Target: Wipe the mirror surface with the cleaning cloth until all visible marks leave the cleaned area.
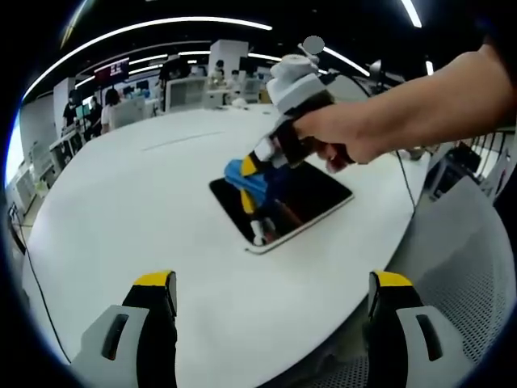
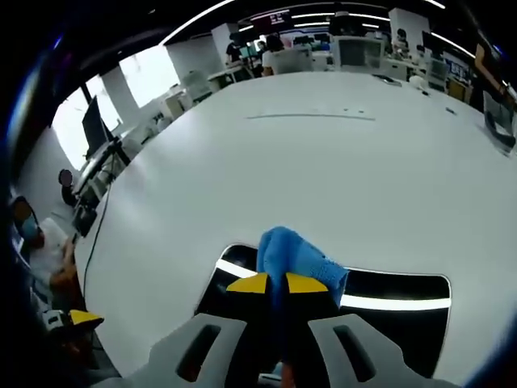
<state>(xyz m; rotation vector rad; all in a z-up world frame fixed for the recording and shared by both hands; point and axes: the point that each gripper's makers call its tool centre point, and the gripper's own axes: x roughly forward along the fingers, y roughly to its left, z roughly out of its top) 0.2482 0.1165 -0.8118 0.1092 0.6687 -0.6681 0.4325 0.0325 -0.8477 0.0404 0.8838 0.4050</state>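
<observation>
A: Entry, mirror as landmark. In the left gripper view the mirror (image 1: 283,202) lay flat on the white table (image 1: 145,210), close to the table's near curved edge. The right gripper (image 1: 257,174), held by a person's hand (image 1: 347,133), stood over the mirror's far-left part with the blue cleaning cloth (image 1: 242,174) pinched in its yellow-tipped jaws and pressed on the glass.

B: And the left gripper (image 1: 271,295)?

A: Jaws spread wide, nothing between them, well short of the mirror, over bare table.

B: What did the right gripper view add?

A: A close look at the grip. The right gripper (image 2: 277,283) had both jaws closed together on the cleaning cloth (image 2: 295,259), which bunched up beyond the tips, touching the mirror (image 2: 404,311). Ceiling lights reflected as bright bars across the glass. Marks on the glass could not be made out.

B: Room around the mirror?

A: Beyond its far edge the table (image 2: 323,153) ran wide and bare. The mirror's pale rim showed on the near and right sides in the left gripper view, with only a narrow strip of table before the table's edge there.
</observation>
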